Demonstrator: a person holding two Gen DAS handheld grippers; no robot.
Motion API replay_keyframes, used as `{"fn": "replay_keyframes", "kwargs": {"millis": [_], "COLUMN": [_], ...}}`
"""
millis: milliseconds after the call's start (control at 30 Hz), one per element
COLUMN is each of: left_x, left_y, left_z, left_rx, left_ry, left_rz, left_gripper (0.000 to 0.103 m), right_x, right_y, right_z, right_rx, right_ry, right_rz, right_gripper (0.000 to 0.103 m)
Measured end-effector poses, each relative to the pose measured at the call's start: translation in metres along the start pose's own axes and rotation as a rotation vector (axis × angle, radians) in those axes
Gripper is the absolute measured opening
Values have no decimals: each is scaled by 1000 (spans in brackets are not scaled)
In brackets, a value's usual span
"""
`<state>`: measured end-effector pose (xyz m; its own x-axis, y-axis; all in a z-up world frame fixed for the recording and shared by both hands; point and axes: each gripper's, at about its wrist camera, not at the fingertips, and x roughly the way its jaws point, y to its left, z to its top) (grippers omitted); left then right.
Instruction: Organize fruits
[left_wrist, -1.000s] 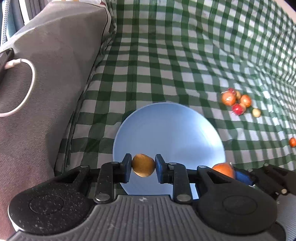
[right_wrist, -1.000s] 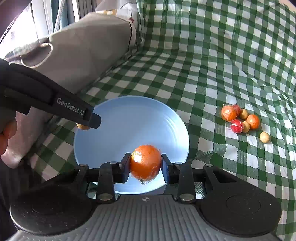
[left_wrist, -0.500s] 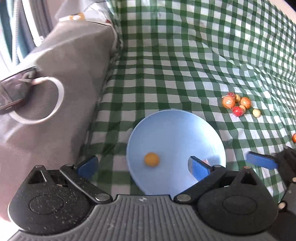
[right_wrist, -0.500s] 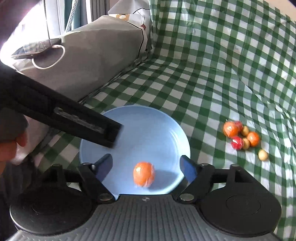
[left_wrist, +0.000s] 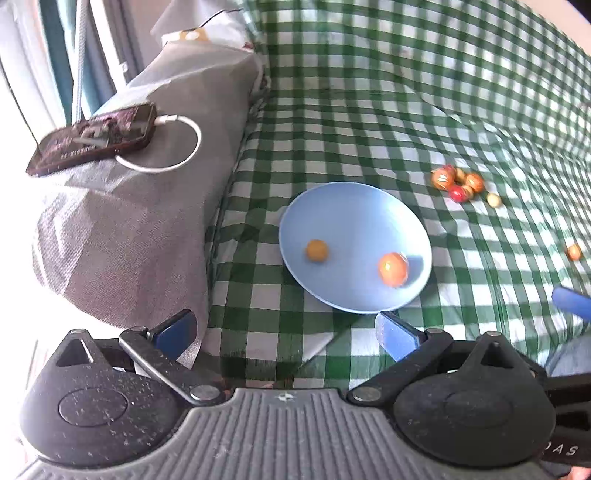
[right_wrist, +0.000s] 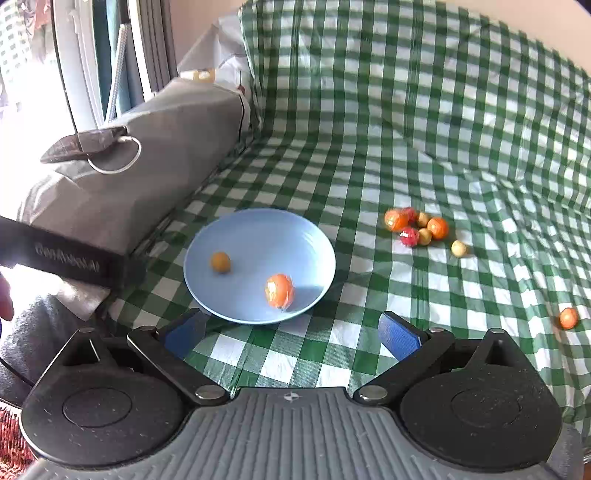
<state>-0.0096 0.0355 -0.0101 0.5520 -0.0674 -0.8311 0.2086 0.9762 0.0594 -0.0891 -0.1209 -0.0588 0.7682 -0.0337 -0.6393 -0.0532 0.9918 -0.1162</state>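
Observation:
A light blue plate (left_wrist: 354, 206) (right_wrist: 258, 229) lies on the green checked cloth. In it are a small yellow-brown fruit (left_wrist: 316, 250) (right_wrist: 220, 262) and a larger orange fruit (left_wrist: 392, 268) (right_wrist: 279, 290). My left gripper (left_wrist: 286, 330) is open and empty, pulled back above the plate's near side. My right gripper (right_wrist: 291, 330) is open and empty, just short of the plate's near rim. A cluster of several small fruits (left_wrist: 458, 184) (right_wrist: 415, 227) lies on the cloth to the right of the plate. A lone orange fruit (left_wrist: 574, 252) (right_wrist: 568, 318) lies farther right.
A grey cushion (left_wrist: 147, 192) (right_wrist: 140, 155) stands to the left of the plate, with a phone (left_wrist: 92, 138) and a white cable (left_wrist: 173, 162) on top. The checked cloth (right_wrist: 443, 129) rises into a backrest at the far side. The left gripper's body (right_wrist: 62, 254) crosses the right wrist view.
Both grippers opened and dropped their fruits into the plate: the left the yellow-brown one, the right the orange one. Both then pulled back and up from the plate.

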Motion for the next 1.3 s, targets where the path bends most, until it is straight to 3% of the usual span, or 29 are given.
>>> {"fn": "replay_keyframes", "kwargs": {"millis": [400, 933, 1133, 1300], "left_x": [-30, -18, 4, 45], "left_y": [-22, -44, -85, -134], "left_z": [-9, 6, 36, 69], "left_rx": [46, 62, 76, 40], "left_ry": [-53, -9, -2, 23], "left_rz": [11, 0, -37, -114], "left_gripper": [103, 103, 103, 103], "right_x": [-33, -30, -23, -11], "right_y": [-11, -28, -70, -143], "right_z": [-9, -17, -23, -29], "right_rx": [54, 149, 251, 377], "right_ry": [-77, -83, -104, -124], "right_rz": [-9, -11, -127, -303], "right_gripper": [100, 100, 100, 100]}}
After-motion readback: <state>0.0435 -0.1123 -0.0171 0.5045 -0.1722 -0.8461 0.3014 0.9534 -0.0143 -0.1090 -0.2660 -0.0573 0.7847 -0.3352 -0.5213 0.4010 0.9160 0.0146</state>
